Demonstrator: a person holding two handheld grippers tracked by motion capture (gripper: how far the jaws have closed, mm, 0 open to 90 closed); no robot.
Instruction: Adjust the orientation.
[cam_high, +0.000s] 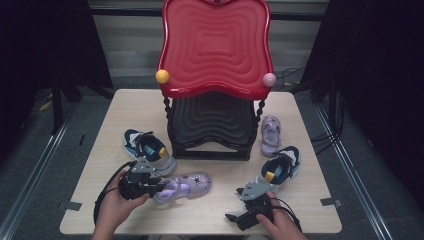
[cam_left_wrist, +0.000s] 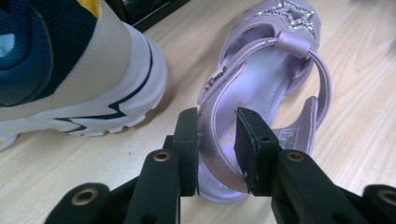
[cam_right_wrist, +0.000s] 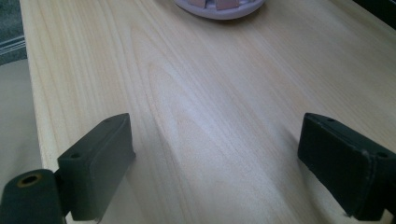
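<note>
A pale purple sandal (cam_high: 185, 186) with a glittery star lies on its sole near the table's front. My left gripper (cam_high: 159, 187) is shut on its heel end. In the left gripper view the two black jaws (cam_left_wrist: 217, 135) clamp the sandal's (cam_left_wrist: 261, 84) side wall, one pad outside and one on the insole. My right gripper (cam_high: 233, 204) rests low over the table at the front right, pointing left. Its jaws (cam_right_wrist: 215, 140) stand wide open over bare wood, with nothing between them. The rim of a purple shoe (cam_right_wrist: 219, 9) shows far ahead of them.
A navy and white sneaker (cam_high: 149, 150) sits just behind the left gripper, close beside the sandal (cam_left_wrist: 60, 70). Its mate (cam_high: 280, 169) lies behind the right gripper. A second purple sandal (cam_high: 270, 134) lies beside a two-tier rack with a red top tray (cam_high: 215, 45) and a black lower tray (cam_high: 212, 122).
</note>
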